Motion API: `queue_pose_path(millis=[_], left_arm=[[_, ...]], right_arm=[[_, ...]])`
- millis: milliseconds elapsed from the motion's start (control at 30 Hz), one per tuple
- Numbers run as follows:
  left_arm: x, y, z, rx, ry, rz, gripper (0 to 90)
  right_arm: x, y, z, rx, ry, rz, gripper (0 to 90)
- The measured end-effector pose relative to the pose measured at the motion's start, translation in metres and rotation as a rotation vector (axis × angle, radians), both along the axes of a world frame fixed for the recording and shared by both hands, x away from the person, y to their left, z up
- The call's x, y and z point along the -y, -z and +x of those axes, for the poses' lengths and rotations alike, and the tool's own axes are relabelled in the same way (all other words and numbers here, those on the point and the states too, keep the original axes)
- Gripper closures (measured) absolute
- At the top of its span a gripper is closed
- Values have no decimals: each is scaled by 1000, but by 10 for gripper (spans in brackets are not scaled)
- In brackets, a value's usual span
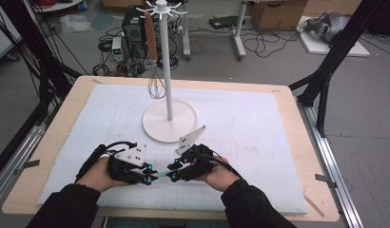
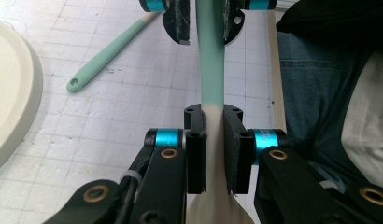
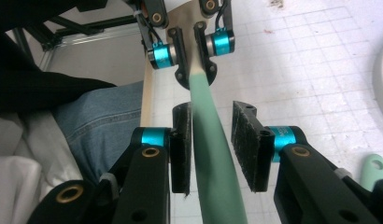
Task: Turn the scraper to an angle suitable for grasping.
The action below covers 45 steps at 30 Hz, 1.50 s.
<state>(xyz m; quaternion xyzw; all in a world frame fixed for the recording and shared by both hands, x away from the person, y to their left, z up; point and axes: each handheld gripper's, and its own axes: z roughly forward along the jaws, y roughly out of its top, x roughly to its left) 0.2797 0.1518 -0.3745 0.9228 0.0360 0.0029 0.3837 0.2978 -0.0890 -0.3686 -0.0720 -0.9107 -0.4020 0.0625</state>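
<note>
Low over the front of the white mat (image 1: 259, 123) hangs a utensil (image 1: 160, 175) with a mint-green handle and a pale cream end, lying level between the two grippers. My left gripper (image 1: 148, 178) is shut on the cream end (image 2: 213, 121), its pads pressed on both sides. My right gripper (image 1: 173, 175) faces it and straddles the green handle (image 3: 209, 126). In the right gripper view its jaws stand apart: one pad lies next to the handle, while the other pad (image 3: 248, 140) is well clear of it.
A white stand (image 1: 170, 121) with a round base and hooks on top rises at mid-table, and a whisk (image 1: 156, 85) hangs from it. A second mint-green utensil (image 2: 110, 49) lies on the mat near the base. The person's knees are just past the table's front edge.
</note>
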Motion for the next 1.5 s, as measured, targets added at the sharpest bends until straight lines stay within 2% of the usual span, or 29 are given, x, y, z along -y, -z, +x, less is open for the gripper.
queue_pose_path(millis=[300, 400, 467, 500, 600, 867, 900, 1000, 1100, 1167, 1233, 1333, 1400, 1500], left_arm=[[-1, 0, -1, -17, 9, -2, 799], [-1, 1, 0, -29, 9, -2, 788], [-1, 0, 1, -46, 16, -4, 758], [0, 0, 1, -42, 15, -4, 736], [1, 1, 1, -45, 17, 0, 753], [1, 2, 2, -62, 19, 8, 737], [1, 3, 2, -65, 21, 12, 737], [3, 5, 3, -78, 21, 33, 737], [6, 8, 4, -75, 12, 53, 717], [9, 9, 4, -77, 28, 58, 722], [11, 9, 2, -66, 36, 60, 797], [12, 8, 2, -52, 40, 67, 837], [10, 6, 1, -44, 33, 55, 840], [7, 3, 1, -34, 25, 46, 843]], right_arm=[[-3, 0, 0, -9, -42, -4, 748], [-4, -1, -2, 8, -53, -17, 753], [-4, -2, -3, 24, -58, -28, 756], [-4, -3, -3, 30, -58, -33, 756], [-4, -4, -5, 49, -65, -27, 759], [-8, -4, -9, 78, -94, -60, 786], [-9, -5, -9, 86, -94, -59, 820], [-11, -7, -10, 94, -95, -64, 823], [-14, -8, -10, 110, -99, -81, 824], [-15, -10, -10, 124, -105, -80, 824], [-16, -12, -11, 126, -102, -79, 824], [-18, -13, -12, 134, -109, -85, 823], [-18, -13, -12, 132, -103, -77, 820], [-13, -15, -9, 119, -78, -29, 784]])
